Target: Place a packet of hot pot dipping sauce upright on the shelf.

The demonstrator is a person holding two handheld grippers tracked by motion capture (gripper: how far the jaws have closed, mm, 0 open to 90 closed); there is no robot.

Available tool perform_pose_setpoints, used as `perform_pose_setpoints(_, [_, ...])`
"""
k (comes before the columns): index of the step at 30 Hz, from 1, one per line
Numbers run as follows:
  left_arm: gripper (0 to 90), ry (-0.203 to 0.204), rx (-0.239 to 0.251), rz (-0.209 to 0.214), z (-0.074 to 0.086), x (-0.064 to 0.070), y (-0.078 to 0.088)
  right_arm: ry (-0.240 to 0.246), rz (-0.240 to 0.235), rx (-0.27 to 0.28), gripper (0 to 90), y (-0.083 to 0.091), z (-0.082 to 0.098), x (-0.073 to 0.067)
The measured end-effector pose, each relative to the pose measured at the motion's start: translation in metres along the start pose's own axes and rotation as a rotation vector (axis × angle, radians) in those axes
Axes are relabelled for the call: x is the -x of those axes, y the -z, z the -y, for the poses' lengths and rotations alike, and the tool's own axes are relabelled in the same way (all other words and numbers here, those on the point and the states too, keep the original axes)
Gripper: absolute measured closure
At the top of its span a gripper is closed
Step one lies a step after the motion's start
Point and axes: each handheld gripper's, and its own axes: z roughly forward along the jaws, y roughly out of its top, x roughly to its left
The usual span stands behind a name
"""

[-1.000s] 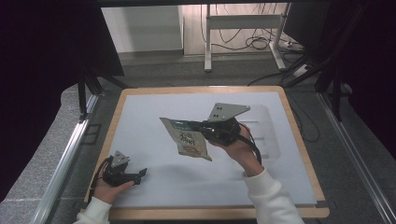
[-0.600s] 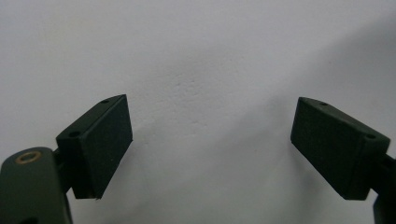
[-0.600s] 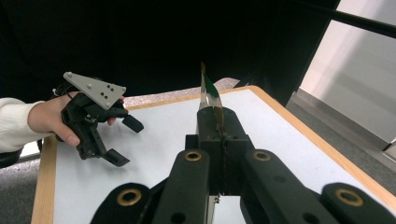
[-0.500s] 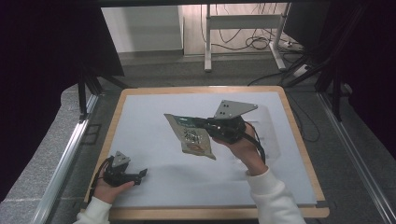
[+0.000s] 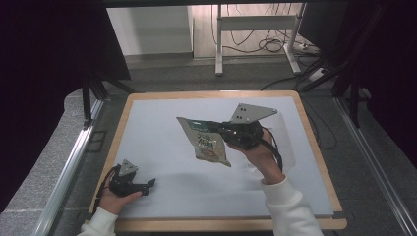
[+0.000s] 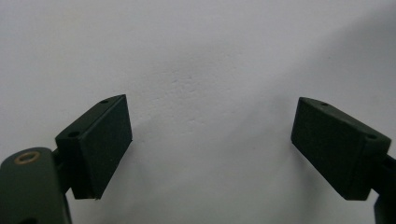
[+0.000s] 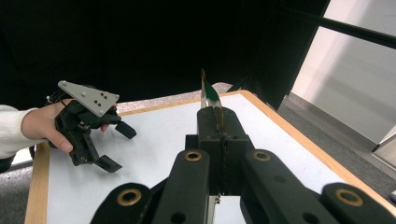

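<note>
Right tongs [image 5: 223,132] pinch a flat, crinkled snack packet [image 5: 206,142] by its edge, held above the desk [image 5: 162,118] centre. Left tongs [image 5: 147,183], spread and empty, sit at the near left.

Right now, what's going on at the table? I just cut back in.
A person works two hand-held grippers over a white-topped table. The right gripper is shut on the edge of a printed snack packet, holding it up above the middle of the table. The left gripper sits low near the table's front left corner, jaws open with nothing between them, pointed at bare tabletop.
</note>
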Motion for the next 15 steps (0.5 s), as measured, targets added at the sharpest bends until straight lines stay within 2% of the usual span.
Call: perform_pose_setpoints(15, [12.2, -0.001, -0.005, 0.000, 0.0001, 0.0003, -0.0008, -0.015, 0.024, 0.018, 89.7, 0.0079, -0.0004, 0.0058])
